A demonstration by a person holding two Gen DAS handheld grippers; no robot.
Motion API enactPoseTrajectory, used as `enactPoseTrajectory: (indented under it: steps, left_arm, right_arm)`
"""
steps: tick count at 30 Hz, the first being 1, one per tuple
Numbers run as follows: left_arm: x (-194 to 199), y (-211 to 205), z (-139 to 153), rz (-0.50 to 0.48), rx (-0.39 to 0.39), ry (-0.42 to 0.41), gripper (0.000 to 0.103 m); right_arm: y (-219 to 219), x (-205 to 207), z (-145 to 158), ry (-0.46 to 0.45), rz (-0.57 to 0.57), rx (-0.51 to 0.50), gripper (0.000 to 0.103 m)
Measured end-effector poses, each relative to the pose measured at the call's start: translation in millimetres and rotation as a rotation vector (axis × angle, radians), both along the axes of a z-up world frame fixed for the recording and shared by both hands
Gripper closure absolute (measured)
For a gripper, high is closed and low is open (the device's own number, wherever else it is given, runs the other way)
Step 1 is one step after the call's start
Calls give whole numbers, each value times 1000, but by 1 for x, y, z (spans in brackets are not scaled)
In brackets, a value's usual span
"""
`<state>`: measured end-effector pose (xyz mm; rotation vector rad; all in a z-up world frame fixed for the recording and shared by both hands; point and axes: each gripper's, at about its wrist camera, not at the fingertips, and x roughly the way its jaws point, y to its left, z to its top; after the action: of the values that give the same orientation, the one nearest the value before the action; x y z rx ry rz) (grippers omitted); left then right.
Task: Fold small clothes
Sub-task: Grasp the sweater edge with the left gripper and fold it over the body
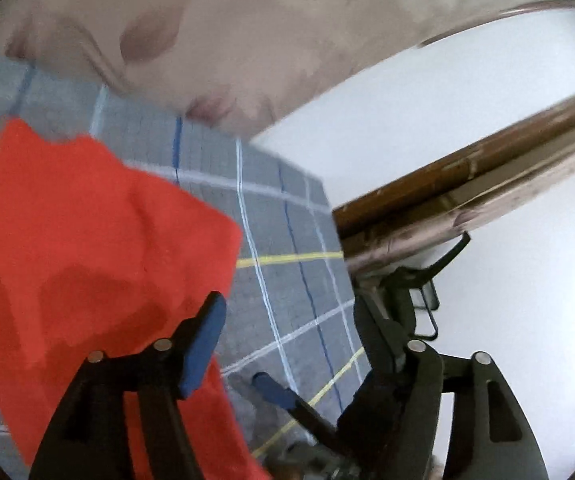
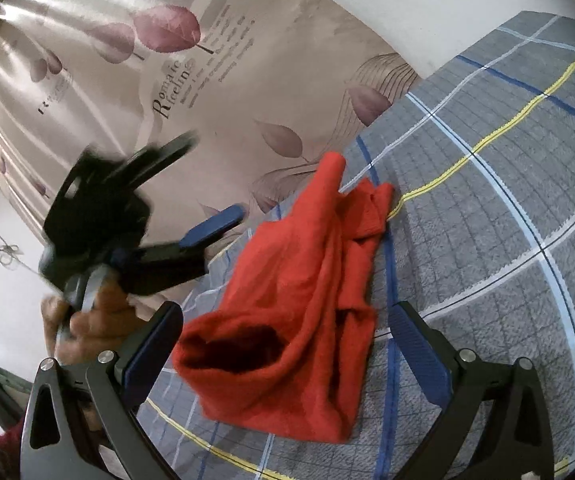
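- The right tool (image 2: 283, 354) has its jaws apart, with the bunched open end of the red garment (image 2: 295, 304) lying loose between them.
- The left tool (image 2: 191, 188), off to its left, is open and empty.
- Folding looks barely begun; the next move calls for flattening the garment on the checked blanket (image 2: 487, 208) of the bed.

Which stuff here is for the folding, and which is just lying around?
For folding:
red garment
left gripper
right gripper
plaid blanket, underneath it

Just there:
leaf-print curtain
wooden rail
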<state>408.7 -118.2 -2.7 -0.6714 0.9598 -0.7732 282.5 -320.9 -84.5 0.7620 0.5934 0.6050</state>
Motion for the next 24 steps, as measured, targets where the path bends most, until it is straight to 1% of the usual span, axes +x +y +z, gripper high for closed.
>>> enactPoseTrajectory:
  steps: [1,2,5,7,9,11,12,13,14,15,16,17,18,20,22,23,24]
  left_arm:
    - [-10,10,1,20,17,-36,25]
    - [-21,22,-1,47,50,-70,22]
    - [-53,47,-21,92,126,-138,22]
    - [-72,51,-37,82,137,-172,22]
    - [-93,45,-49,62,169,-225,22]
    - [-112,26,-57,24,226,-317,22]
    - [-119,17,-59,2,248,-350,22]
    - [-125,2,-62,-36,275,-386,22]
    - [-131,-10,-65,-72,293,-411,22]
    - [-135,-20,-69,-102,307,-428,22]
    - [-137,-32,-73,-135,330,-443,22]
    - [-138,-40,-76,-153,347,-444,22]
    - [-136,-46,-79,-174,354,-430,22]
    - [-130,-50,-83,-192,314,-390,22]
    - [-124,-49,-85,-180,276,-366,22]
    - [-122,-48,-86,-178,262,-355,22]
    - [-121,-46,-87,-177,243,-344,22]
  right_arm:
    - [-2,0,-1,0,4,15,0]
    - [-3,0,-2,3,10,32,0]
    - [-6,6,-4,37,46,84,0]
    - [-6,11,3,34,50,54,0]
    - [-4,22,12,30,74,42,0]
    - [5,41,20,55,133,41,1]
    - [8,50,24,61,136,14,1]
    - [12,61,28,71,136,-35,1]
    - [17,74,29,91,140,-80,3]
    - [21,87,29,117,154,-100,6]
    - [24,97,28,137,171,-109,15]
    - [28,107,27,156,185,-125,27]
    - [32,115,26,171,187,-152,34]
    - [44,131,27,193,212,-227,72]
    - [59,142,25,219,233,-318,83]
    - [64,145,27,219,236,-342,86]
    - [65,145,31,208,235,-346,88]
